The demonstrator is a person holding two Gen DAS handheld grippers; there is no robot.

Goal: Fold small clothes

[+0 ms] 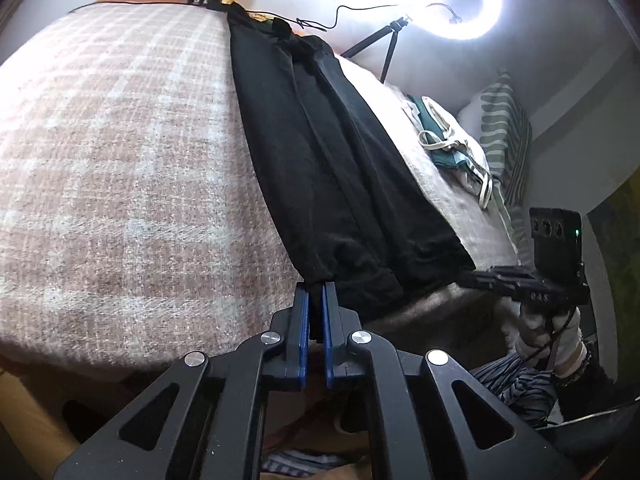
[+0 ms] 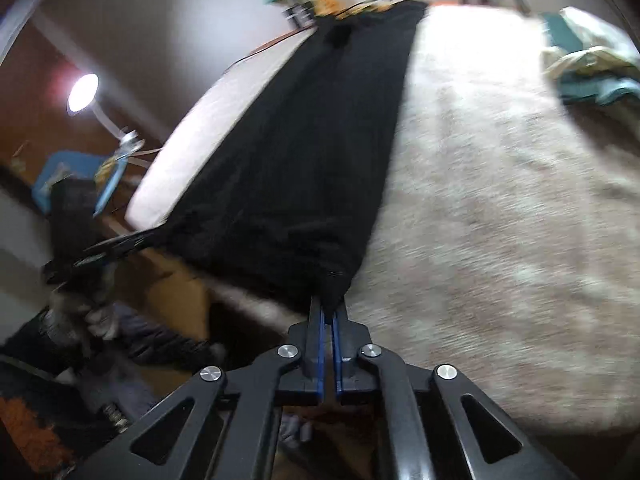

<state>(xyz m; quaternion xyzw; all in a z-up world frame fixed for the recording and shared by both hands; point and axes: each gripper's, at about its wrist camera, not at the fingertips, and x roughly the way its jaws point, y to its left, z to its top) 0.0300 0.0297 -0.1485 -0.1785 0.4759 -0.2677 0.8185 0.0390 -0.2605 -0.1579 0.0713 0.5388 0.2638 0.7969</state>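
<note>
The black garment [image 1: 340, 168] lies on a blanket [image 1: 120, 160] of dusty pink crossed by a white plaid grid, which reads as blurred pink-beige in the right wrist view. The left tongs [image 1: 317, 292] and the right tongs [image 2: 329, 308] are black with blue pads and silver pivot screws. At the far side lie a heap of cream and teal cloth [image 1: 452, 144] and a pillow [image 1: 506, 128] with green and white wavy stripes, beneath a white ring light [image 1: 460, 0].
</note>
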